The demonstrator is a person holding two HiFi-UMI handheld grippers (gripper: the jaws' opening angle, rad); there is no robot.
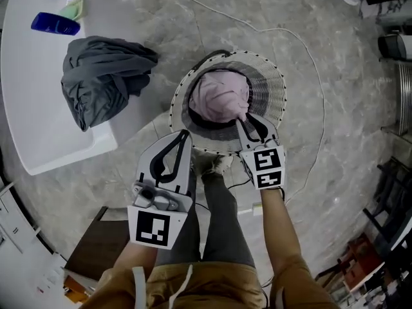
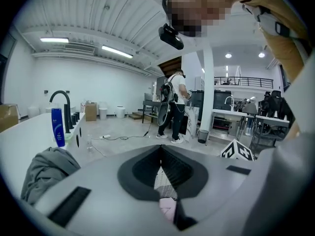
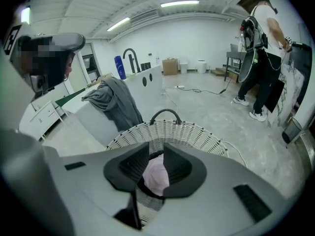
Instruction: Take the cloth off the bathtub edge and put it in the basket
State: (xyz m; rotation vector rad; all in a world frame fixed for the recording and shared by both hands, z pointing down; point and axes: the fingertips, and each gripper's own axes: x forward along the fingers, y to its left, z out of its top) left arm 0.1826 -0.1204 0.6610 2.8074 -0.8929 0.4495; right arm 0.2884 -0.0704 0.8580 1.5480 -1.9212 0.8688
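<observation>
A dark grey cloth lies bunched on the white bathtub edge. To its right on the floor stands a round white wicker basket holding a pink cloth. My right gripper hangs over the basket's near rim. Its jaws stand a little apart, with the pink cloth showing in the gap below them. My left gripper is at the basket's near left rim, tips together and empty.
A blue bottle and a black faucet are at the tub's far end. A white cable loops on the marble floor around the basket. My own legs stand just behind the basket. Another person stands farther off.
</observation>
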